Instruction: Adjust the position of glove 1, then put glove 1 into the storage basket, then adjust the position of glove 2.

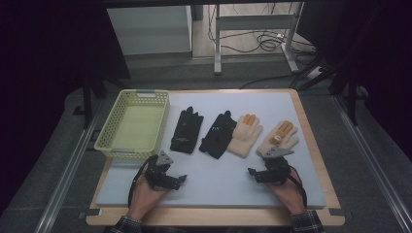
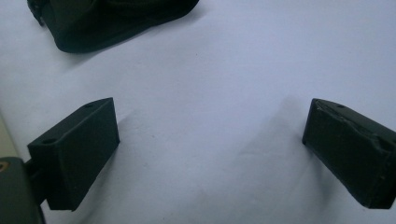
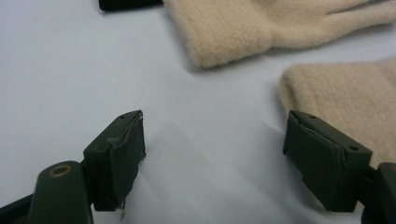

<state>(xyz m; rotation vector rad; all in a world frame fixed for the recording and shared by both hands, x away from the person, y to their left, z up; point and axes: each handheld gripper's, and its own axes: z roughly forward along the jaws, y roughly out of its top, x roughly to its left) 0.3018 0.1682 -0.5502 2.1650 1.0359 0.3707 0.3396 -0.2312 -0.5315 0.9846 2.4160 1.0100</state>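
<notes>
Four gloves lie in a row on the pale blue mat (image 1: 214, 182): two black gloves (image 1: 186, 130) (image 1: 217, 134) and two beige gloves (image 1: 245, 135) (image 1: 278, 138) with orange fingertips. My left gripper (image 1: 179, 179) rests low on the mat in front of the black pair, open with nothing between its jaws. In the left gripper view (image 2: 210, 126) a black glove's cuff (image 2: 116, 21) lies just ahead. My right gripper (image 1: 252, 174) sits in front of the beige pair, also open and empty. The right gripper view (image 3: 215, 135) shows both beige cuffs (image 3: 233, 32) (image 3: 345, 98) close ahead.
An empty yellow-green mesh basket (image 1: 133, 124) stands at the table's left, beside the black gloves. The mat lies on a wooden board (image 1: 320, 160) with bare mat along the front. Table legs and cables are on the floor beyond.
</notes>
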